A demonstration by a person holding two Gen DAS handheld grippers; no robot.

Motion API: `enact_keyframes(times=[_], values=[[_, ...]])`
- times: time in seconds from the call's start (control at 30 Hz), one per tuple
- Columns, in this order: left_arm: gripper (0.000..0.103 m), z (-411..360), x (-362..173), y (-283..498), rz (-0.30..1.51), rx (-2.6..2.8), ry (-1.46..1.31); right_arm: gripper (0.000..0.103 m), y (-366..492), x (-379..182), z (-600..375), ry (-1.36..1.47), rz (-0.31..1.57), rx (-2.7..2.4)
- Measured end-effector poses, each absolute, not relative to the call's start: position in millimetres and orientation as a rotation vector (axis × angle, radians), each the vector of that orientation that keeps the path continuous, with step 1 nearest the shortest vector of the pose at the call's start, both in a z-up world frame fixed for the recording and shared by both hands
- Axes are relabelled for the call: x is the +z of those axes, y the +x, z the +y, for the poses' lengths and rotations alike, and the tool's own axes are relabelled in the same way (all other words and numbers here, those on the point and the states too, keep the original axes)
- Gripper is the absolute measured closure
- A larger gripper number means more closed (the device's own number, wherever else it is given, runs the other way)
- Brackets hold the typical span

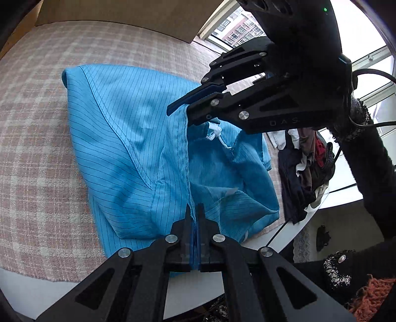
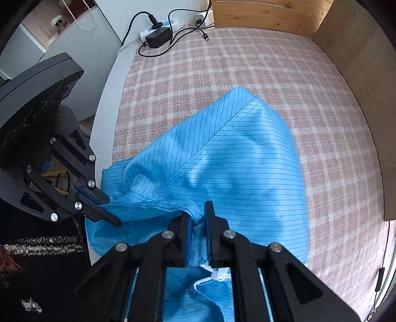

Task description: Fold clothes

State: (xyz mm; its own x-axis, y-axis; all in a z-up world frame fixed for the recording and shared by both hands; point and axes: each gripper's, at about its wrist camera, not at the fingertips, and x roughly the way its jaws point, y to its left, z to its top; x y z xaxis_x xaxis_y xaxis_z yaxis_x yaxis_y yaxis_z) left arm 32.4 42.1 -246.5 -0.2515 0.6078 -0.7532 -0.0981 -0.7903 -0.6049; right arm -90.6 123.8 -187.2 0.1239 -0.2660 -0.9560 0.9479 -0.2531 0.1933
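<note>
A light blue pinstriped garment (image 1: pixel 128 153) lies partly folded on the pink checked cloth (image 1: pixel 37 123). My left gripper (image 1: pixel 196 210) is shut on its hemmed edge at the near side. My right gripper (image 1: pixel 179 107) is shut on the same edge farther along, holding it raised. In the right wrist view the garment (image 2: pixel 235 158) drapes away from my right gripper (image 2: pixel 198 213), whose fingers pinch a bunched bit of fabric with a narrow gap. The left gripper (image 2: pixel 109 213) grips the edge at left. A white drawstring (image 2: pixel 212 275) hangs below.
A pile of dark mixed clothes (image 1: pixel 307 171) sits at the table's right edge. A power strip with black adapter and cables (image 2: pixel 158 34) lies at the far edge. A wooden board (image 2: pixel 267 14) stands behind the checked cloth (image 2: pixel 272 74). Windows are at right.
</note>
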Motion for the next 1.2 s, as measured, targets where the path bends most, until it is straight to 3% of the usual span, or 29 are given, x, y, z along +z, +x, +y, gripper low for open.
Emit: enact_keyframes(times=[0.03,0.1,0.17,0.27,0.4,0.47,0.53,0.6,0.63,0.7,0.93,1.07,1.2], values=[[0.103,30,-253,33,-0.693,2.068,-1.55,0.086,-98,-192,122,1.313,0.751,-1.408],[0.103,9,-267,34,-0.85,2.019,-1.542,0.059,-111,-202,119,1.363,0.746,-1.453],[0.103,-4,-277,34,-0.973,1.955,-1.504,0.059,-115,-199,129,1.388,0.703,-1.465],[0.102,-3,-281,32,-0.957,1.922,-1.507,0.057,-112,-185,149,1.381,0.631,-1.467],[0.1,1,-278,21,-0.904,1.922,-1.546,0.058,-114,-187,162,1.431,0.527,-1.456],[0.078,3,-271,14,-0.843,1.978,-1.545,0.067,-110,-196,160,1.457,0.518,-1.43],[0.073,7,-264,3,-0.78,2.022,-1.53,0.078,-104,-198,158,1.465,0.517,-1.4],[0.078,15,-263,-7,-0.743,1.981,-1.514,0.082,-98,-194,159,1.463,0.496,-1.36],[0.096,18,-263,-12,-0.725,1.961,-1.507,0.084,-95,-191,159,1.462,0.484,-1.338],[0.103,26,-263,-21,-0.689,1.92,-1.491,0.087,-91,-186,159,1.462,0.486,-1.309],[0.103,4,-296,-22,-0.963,1.719,-1.514,0.086,-145,-190,184,1.521,0.322,-1.555],[0.103,8,-309,-18,-0.969,1.718,-1.557,0.085,-139,-214,170,1.531,0.46,-1.616],[0.097,-6,-305,-23,-1.075,1.694,-1.521,0.085,-123,-172,197,1.425,0.407,-1.754]])
